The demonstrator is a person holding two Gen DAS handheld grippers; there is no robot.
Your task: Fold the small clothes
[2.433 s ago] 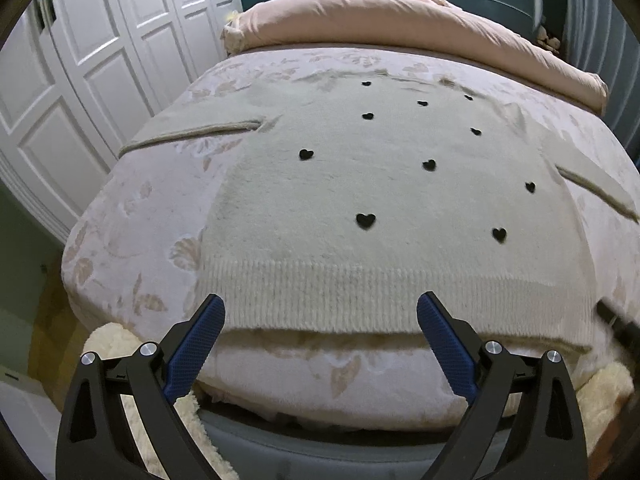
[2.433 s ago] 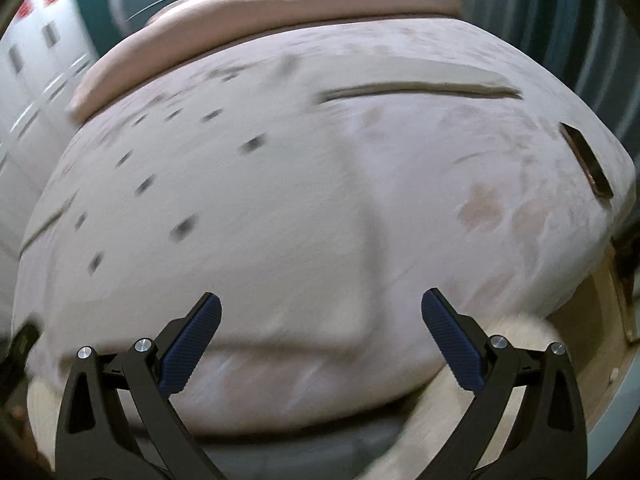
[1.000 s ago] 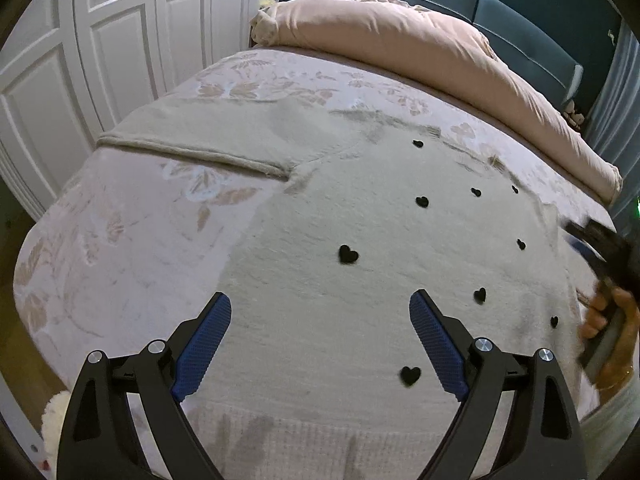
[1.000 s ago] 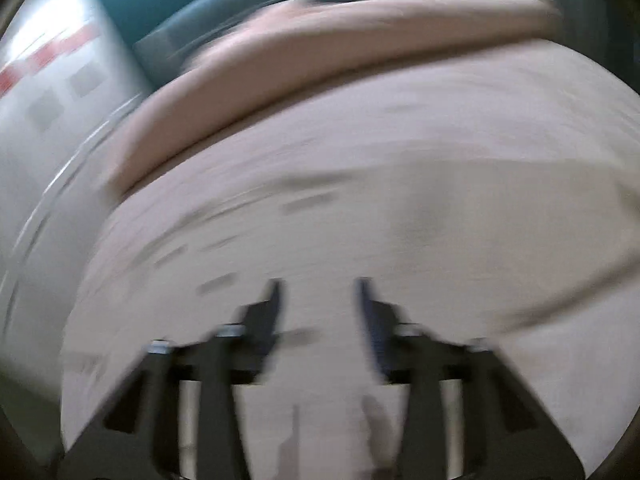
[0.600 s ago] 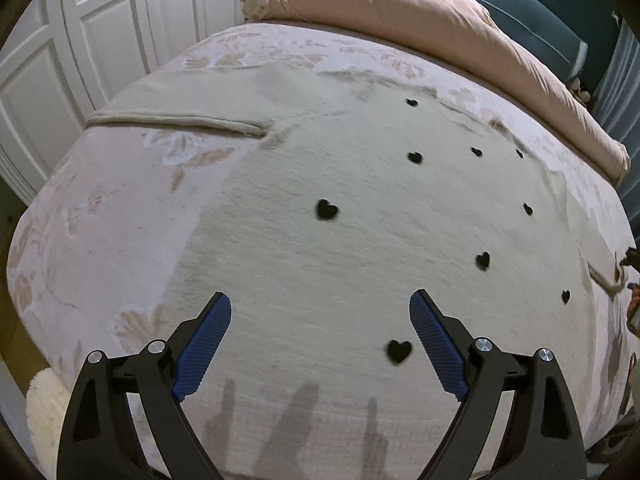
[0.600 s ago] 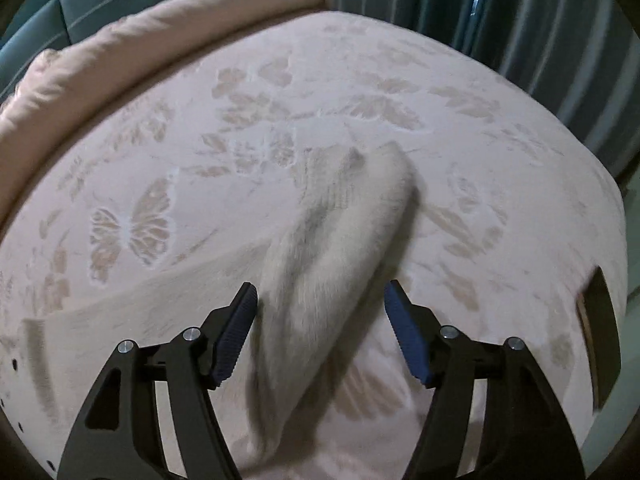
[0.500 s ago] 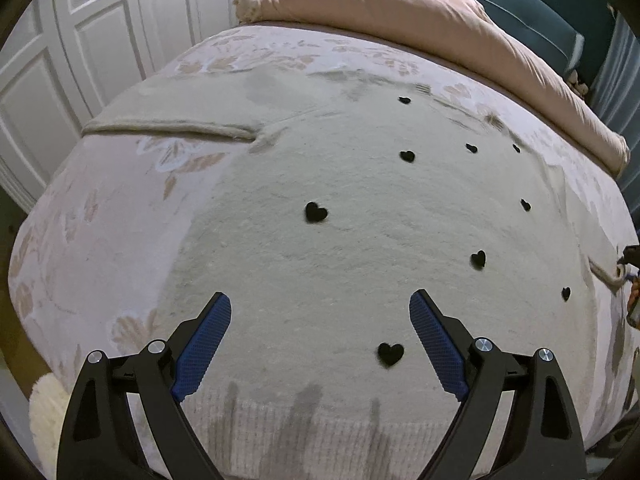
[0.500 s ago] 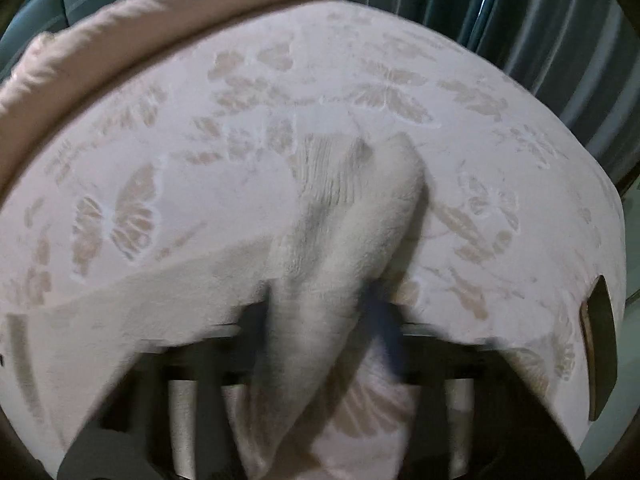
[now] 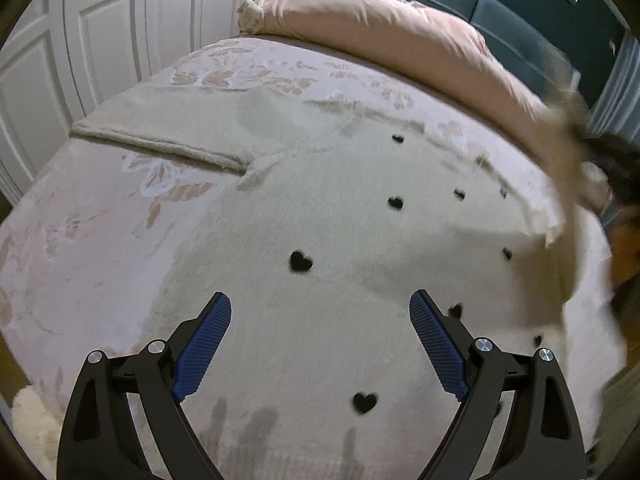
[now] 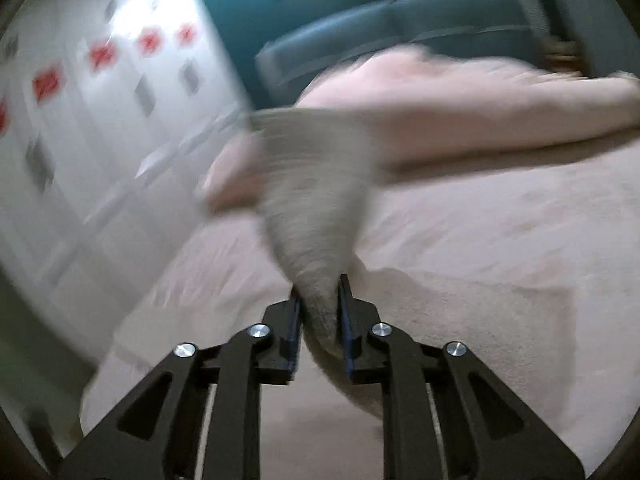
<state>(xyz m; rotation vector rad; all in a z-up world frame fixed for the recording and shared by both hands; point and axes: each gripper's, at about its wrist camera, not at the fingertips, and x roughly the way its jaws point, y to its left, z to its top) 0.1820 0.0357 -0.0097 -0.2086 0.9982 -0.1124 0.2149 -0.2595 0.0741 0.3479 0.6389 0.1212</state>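
Right gripper point(image 10: 318, 312) clamped on the sweater's right sleeve point(image 10: 316, 208), lifted to fold it inward over the heart-patterned sweater point(image 9: 320, 280) lying flat on the bed point(image 9: 80, 240); left gripper point(image 9: 320, 344) hovers wide, empty, over the hem.

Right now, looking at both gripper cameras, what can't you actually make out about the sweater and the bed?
- Right wrist view: motion blur smears the sleeve clamped in the right gripper; its cuff and knit detail are unreadable.
- Left wrist view: the lifted sleeve is blurred, and it covers the sweater's right shoulder.
- Left wrist view: the sweater's hem is cut off by the bottom edge and the open left gripper.
- The right edge of the bed lies outside both views.
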